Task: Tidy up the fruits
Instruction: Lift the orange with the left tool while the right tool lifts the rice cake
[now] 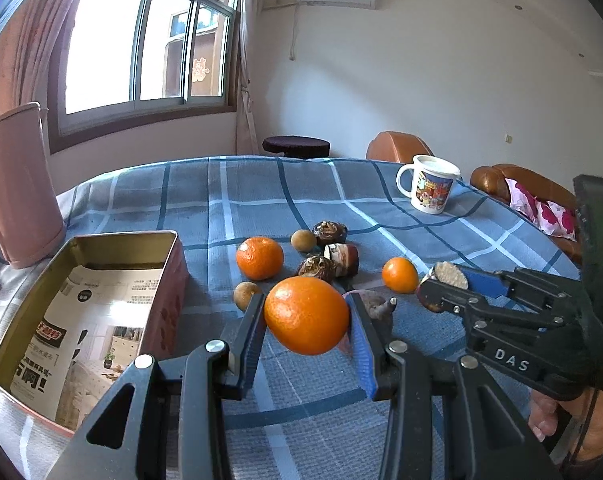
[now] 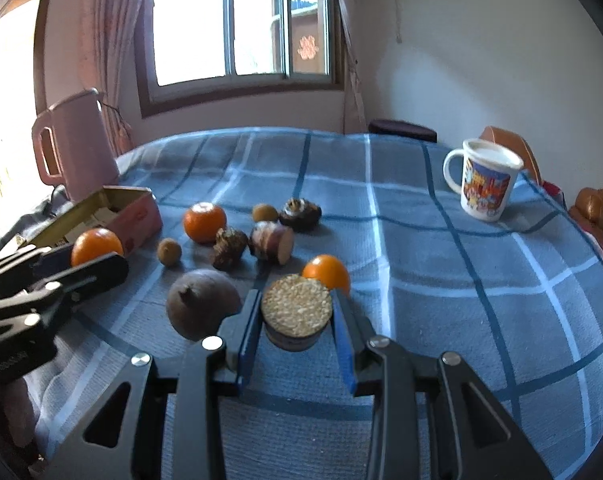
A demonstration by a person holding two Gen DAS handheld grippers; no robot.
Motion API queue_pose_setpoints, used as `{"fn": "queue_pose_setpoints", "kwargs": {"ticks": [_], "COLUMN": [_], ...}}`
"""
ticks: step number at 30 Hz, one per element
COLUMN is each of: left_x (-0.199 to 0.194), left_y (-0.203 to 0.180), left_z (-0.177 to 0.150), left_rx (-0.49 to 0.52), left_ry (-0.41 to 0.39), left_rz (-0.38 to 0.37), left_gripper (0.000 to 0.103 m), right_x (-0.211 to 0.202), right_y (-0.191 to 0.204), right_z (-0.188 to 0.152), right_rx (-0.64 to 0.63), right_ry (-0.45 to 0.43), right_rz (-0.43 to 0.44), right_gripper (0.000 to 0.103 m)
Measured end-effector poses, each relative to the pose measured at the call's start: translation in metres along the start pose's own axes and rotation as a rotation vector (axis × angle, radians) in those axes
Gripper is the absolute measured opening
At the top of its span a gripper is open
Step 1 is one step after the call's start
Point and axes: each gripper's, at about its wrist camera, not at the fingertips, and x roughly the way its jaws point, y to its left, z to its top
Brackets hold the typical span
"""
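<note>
The left gripper [image 1: 307,316] has its fingers closed on an orange [image 1: 306,315], lifted at the lower middle of its view, with the open tin box [image 1: 169,276] at lower left; I'd swing it gently over the rim and lower it onto the paper lining before letting go, so it can't roll. The right gripper [image 2: 296,316] pinches a cut stalk piece [image 2: 296,312] at centre of its view, just beside a brown bulb [image 2: 203,308] and a small orange [image 2: 326,272]. Other fruits lie loose on the blue plaid bench [image 2: 421,264], with a mug [image 2: 483,178] at upper right, a pink jug [image 2: 77,140] and a window [image 2: 237,20] behind.
</note>
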Motion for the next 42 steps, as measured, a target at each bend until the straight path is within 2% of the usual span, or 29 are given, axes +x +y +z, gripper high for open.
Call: {"fn": "queue_pose_setpoints", "kwargs": {"ticks": [12, 28, 42], "left_x": [-0.005, -0.016, -0.021], "left_y": [-0.001, -0.008, -0.011], "left_z": [0.000, 0.002, 0.002], "left_rx": [0.005, 0.049, 0.072], "left_ry": [-0.029, -0.090, -0.123], "left_rz": [0.013, 0.046, 0.074], "left_gripper": [0.042, 0.042, 0.042], "right_x": [-0.018, -0.034, -0.039], "right_y": [0.008, 0.012, 0.013], "right_z": [0.003, 0.005, 0.004], "right_rx": [-0.023, -0.045, -0.060], "right_ry": [-0.105, -0.199, -0.234], "right_rz": [0.014, 0.006, 0.003], "right_gripper": [0.036, 0.037, 0.036]}}
